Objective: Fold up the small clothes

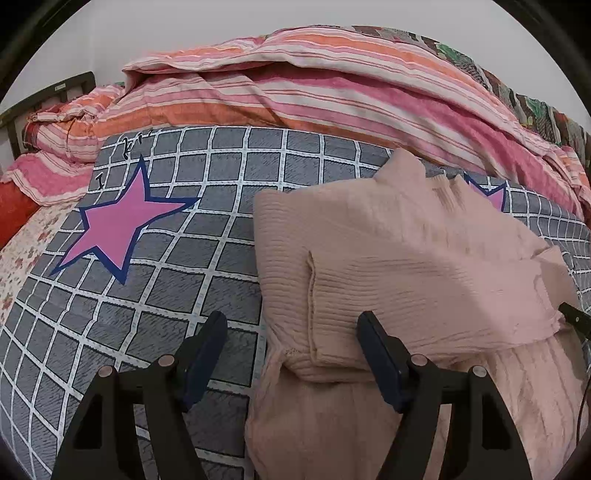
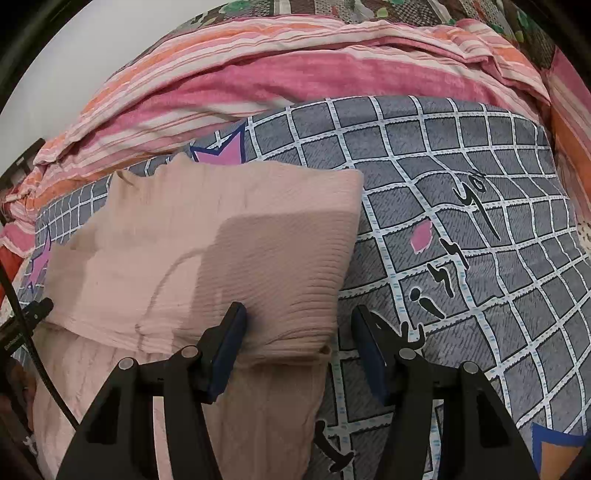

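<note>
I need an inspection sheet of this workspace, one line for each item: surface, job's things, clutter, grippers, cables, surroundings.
Surface: grey checked bedsheet with pink stars, on a bed.
Job's things: pink knit garment, partly folded, upper layer lying over the lower part.
Clutter: nothing seen.
Grippers: left gripper open, its jaws astride the garment's left folded corner, pads not pressing; right gripper open, astride the right folded corner.
Cables: black cable at the left edge of the right wrist view.
Surroundings: striped pink and orange quilt bunched behind; pale wall; dark bed frame.
</note>
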`<move>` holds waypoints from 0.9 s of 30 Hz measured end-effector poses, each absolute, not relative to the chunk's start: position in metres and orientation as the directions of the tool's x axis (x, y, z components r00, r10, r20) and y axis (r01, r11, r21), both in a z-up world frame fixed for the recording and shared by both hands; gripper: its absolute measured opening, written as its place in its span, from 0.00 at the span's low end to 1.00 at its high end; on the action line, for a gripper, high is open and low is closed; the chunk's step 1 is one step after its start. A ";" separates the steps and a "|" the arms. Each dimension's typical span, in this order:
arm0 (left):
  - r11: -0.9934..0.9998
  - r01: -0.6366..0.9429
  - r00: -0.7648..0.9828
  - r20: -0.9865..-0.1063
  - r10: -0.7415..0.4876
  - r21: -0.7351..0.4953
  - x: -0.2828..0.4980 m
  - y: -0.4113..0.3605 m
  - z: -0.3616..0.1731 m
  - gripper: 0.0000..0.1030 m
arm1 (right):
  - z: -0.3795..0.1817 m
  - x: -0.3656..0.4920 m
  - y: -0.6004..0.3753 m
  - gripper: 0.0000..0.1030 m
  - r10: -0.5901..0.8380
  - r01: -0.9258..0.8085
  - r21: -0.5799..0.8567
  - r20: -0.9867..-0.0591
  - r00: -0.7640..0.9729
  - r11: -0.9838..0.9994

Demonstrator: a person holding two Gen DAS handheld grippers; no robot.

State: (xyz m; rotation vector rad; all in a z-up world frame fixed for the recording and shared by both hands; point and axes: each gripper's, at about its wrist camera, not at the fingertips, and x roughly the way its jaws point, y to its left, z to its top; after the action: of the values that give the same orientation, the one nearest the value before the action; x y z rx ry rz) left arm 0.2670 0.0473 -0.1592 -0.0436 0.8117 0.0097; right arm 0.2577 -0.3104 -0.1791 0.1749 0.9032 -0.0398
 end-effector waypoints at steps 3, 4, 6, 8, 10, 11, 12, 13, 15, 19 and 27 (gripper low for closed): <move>0.999 -0.027 0.684 -0.730 -0.012 -0.041 0.267 0.048 -0.160 0.69 | -0.180 0.261 -0.307 0.56 0.033 0.101 0.120 -0.787 0.615 0.988; 0.999 -0.027 0.684 -0.729 -0.011 -0.040 0.267 0.048 -0.160 0.69 | -0.180 0.261 -0.306 0.57 0.031 0.099 0.115 -0.788 0.614 0.988; 0.999 -0.027 0.685 -0.729 -0.006 -0.034 0.267 0.048 -0.160 0.69 | -0.180 0.262 -0.304 0.57 0.026 0.097 0.108 -0.790 0.613 0.989; 0.999 -0.027 0.686 -0.728 0.001 -0.024 0.267 0.047 -0.159 0.69 | -0.180 0.262 -0.304 0.57 0.024 0.095 0.103 -0.790 0.613 0.990; 0.999 -0.025 0.684 -0.730 0.003 -0.019 0.267 0.046 -0.159 0.69 | -0.179 0.263 -0.303 0.57 0.021 0.093 0.099 -0.789 0.614 0.991; 1.000 -0.025 0.682 -0.732 0.003 -0.019 0.267 0.046 -0.159 0.69 | -0.179 0.263 -0.302 0.57 0.021 0.092 0.099 -0.789 0.614 0.991; 1.000 -0.025 0.680 -0.733 0.003 -0.019 0.268 0.046 -0.159 0.69 | -0.179 0.262 -0.303 0.57 0.022 0.092 0.100 -0.789 0.614 0.991; 1.000 -0.024 0.680 -0.733 0.002 -0.020 0.268 0.047 -0.159 0.69 | -0.179 0.263 -0.302 0.57 0.025 0.093 0.103 -0.790 0.613 0.990; 0.999 -0.024 0.680 -0.733 0.000 -0.022 0.267 0.047 -0.158 0.69 | -0.180 0.265 -0.302 0.57 0.032 0.090 0.110 -0.789 0.613 0.990; 0.999 -0.012 0.683 -0.730 -0.020 -0.039 0.264 0.048 -0.157 0.69 | -0.179 0.262 -0.304 0.57 0.041 0.088 0.120 -0.786 0.617 0.989; 0.992 0.051 0.719 -0.685 -0.117 -0.116 0.246 0.053 -0.151 0.69 | -0.165 0.248 -0.301 0.57 0.032 0.084 0.113 -0.762 0.647 0.990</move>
State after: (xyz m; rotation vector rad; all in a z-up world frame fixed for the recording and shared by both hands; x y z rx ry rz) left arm 0.2460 0.0530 -0.1508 -0.0912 0.7624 -0.0930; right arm 0.2482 -0.3010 -0.1648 0.1429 0.8672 -0.0294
